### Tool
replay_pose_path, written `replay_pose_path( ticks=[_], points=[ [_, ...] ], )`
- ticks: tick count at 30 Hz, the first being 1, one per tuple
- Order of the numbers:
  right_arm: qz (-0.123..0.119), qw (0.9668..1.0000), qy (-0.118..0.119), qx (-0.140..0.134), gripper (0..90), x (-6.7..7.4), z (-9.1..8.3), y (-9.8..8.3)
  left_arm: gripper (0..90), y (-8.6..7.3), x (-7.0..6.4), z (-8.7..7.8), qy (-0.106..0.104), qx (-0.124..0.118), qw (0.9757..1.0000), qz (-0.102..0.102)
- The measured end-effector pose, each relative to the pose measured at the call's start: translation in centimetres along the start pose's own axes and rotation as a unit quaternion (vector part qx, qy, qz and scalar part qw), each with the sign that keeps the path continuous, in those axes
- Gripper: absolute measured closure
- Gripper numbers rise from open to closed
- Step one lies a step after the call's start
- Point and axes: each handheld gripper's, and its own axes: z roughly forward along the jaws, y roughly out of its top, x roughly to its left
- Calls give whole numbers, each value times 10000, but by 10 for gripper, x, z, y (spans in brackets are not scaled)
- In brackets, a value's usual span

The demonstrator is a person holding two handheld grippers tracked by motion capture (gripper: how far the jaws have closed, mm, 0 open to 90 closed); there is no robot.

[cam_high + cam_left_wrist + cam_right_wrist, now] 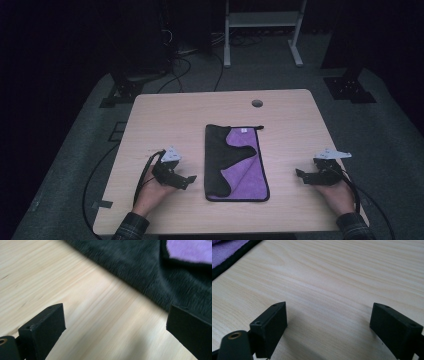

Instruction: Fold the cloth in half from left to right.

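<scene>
With both the left tongs point(186, 179) and right tongs point(301, 175) released and empty, a low pinch could grab both layers of the folded cloth point(235, 165) between them.

No readable text anywhere, small white tag point(243, 130) at the far edge of the purple and black cloth point(247, 170), its print too small to read

A purple cloth with a black folded-over layer and black edging point(236, 163) lies lengthwise at the middle of the pale wooden bench point(150, 115). The left gripper point(186, 180) rests just left of it and the right gripper point(301, 176) sits well off to its right, each held in a hand with a plaid cuff.
</scene>
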Motion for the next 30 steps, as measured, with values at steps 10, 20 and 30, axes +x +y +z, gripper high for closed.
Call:
replay_pose_path(
  ticks=[10,20,30],
  points=[
    [12,10000,-22,68,154,0,0,3,13,-30,12,-11,98,241,9997,-46],
    [-103,9998,169,-30,156,7,-4,26,0,-42,15,-12,58,129,9997,204],
    [-153,9986,492,-100,158,14,-2,46,0,-41,15,-11,119,146,9997,143]
  ],
)
